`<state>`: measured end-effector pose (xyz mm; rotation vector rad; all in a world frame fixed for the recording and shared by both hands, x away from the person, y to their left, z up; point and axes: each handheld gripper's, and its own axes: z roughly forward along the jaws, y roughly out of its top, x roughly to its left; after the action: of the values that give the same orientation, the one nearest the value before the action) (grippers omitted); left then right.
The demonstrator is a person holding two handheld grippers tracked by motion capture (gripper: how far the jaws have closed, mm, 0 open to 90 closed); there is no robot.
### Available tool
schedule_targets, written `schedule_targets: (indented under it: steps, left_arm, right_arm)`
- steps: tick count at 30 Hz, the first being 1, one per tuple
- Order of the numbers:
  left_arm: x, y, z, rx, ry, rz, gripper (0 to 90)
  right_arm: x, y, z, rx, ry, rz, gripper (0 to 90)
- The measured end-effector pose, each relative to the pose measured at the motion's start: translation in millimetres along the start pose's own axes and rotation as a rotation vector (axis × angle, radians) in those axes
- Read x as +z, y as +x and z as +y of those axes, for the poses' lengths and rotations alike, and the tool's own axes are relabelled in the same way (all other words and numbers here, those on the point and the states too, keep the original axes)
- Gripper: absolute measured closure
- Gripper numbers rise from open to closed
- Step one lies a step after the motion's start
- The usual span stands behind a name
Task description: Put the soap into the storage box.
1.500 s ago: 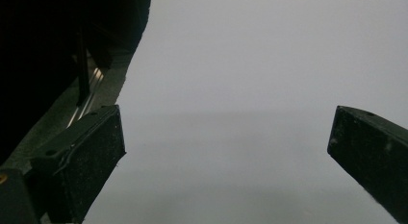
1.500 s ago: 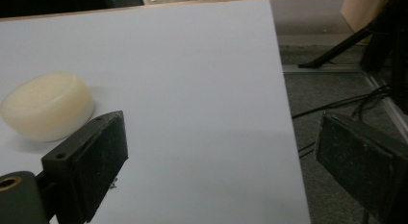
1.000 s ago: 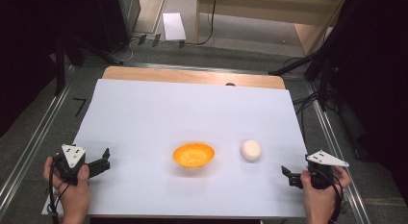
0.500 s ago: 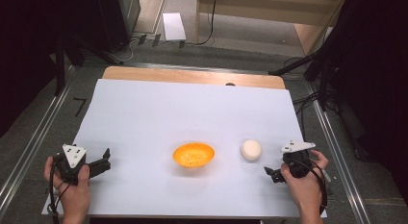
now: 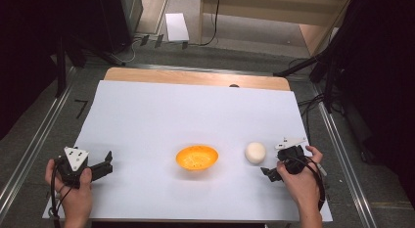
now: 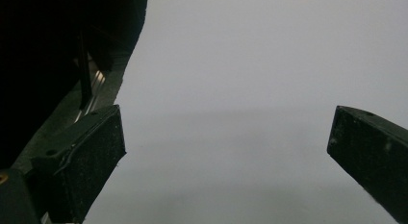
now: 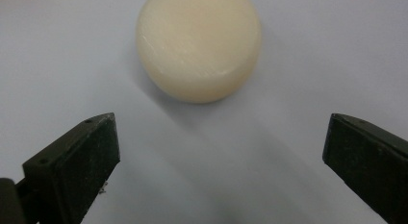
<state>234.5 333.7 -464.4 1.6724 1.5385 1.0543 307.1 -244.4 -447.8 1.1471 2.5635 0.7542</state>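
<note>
Right gripper (image 5: pixel 270 173), held in the person's right hand (image 5: pixel 303 181) at the near right of the white table (image 5: pixel 195 110): in the right gripper view its two black jaws stand wide apart, holding and touching nothing, with bare table surface between them. Just beyond the jaw tips lies the cream ball (image 7: pixel 199 43), a rounded, pale piece resting on the table, clear of both jaws and centred slightly toward the left one. In the high view the ball (image 5: pixel 255 152) sits just beside the right gripper, on its far left side, and near the orange bowl (image 5: pixel 196 157), which stands apart from it at the table's middle front. Left gripper (image 5: pixel 105 165), held in the left hand (image 5: pixel 73 189) at the near left edge: in the left gripper view its jaws are likewise spread wide over bare white surface, gripping nothing, well apart from the bowl. Beyond the table, the floor carries a white sheet (image 5: pixel 176 26).
</note>
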Motion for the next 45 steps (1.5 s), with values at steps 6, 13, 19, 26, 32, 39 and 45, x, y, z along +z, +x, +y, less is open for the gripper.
schedule_targets:
  steps: [6, 13, 19, 26, 32, 39, 45]
  left_arm:
    - [0.0, -0.1, 0.0, 0.001, 0.000, -0.001, 0.2]
    - [0.0, -0.6, 0.0, 0.008, 0.001, 0.001, 0.2]
    - [0.0, -0.8, 0.1, 0.012, 0.005, 0.001, 0.3]
    - [0.2, -1.7, 0.1, 0.016, 0.005, 0.004, 0.3]
    - [0.3, -1.9, 0.1, 0.018, 0.004, 0.004, 0.3]
    - [0.4, -2.2, 0.3, 0.027, 0.008, 0.002, 0.3]
    - [1.2, -2.2, 0.5, 0.023, 0.012, -0.001, 0.3]
  right_arm:
    - [9.0, 3.2, 15.3, -0.007, 0.022, 0.013, 0.0]
    - [18.0, 2.8, 24.7, -0.021, 0.056, 0.024, 0.3]
    - [19.1, -0.8, 29.0, -0.018, 0.060, 0.032, 2.6]
    - [26.9, -4.9, 36.1, -0.017, 0.102, 0.080, 6.1]
    - [32.4, -3.7, 44.0, -0.055, 0.163, 0.099, 8.5]
    - [37.1, 1.3, 52.5, -0.062, 0.174, 0.085, 15.4]
    - [39.2, 2.5, 55.2, -0.031, 0.175, 0.065, 22.0]
